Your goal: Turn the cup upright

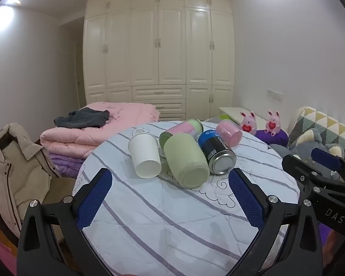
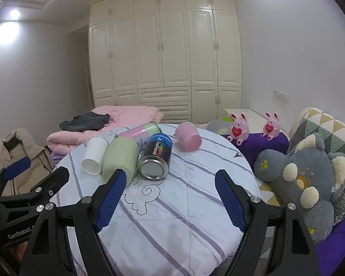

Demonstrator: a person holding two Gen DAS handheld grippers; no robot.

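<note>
Several cups and cans lie on their sides on a round table [image 1: 172, 225] with a striped cloth. A white paper cup [image 1: 145, 156] [image 2: 94, 155], a pale green cup [image 1: 186, 161] [image 2: 119, 158], a blue and black can [image 1: 217, 151] [image 2: 156, 157], a pink cup [image 1: 228, 132] [image 2: 188, 139] and a pink-green tube [image 1: 185, 127] [image 2: 142, 132] lie close together. My left gripper [image 1: 170, 177] is open and empty, just short of the green cup. My right gripper [image 2: 171, 179] is open and empty, in front of the can; its left finger [image 2: 112, 195] overlaps the green cup.
A beige jacket [image 1: 13, 170] hangs on a chair at the left. Folded pink bedding [image 1: 99, 128] lies behind the table. Two pink bunny toys [image 2: 239, 127] and a grey plush [image 2: 306, 179] sit at the right. A white wardrobe [image 1: 158, 53] fills the back wall.
</note>
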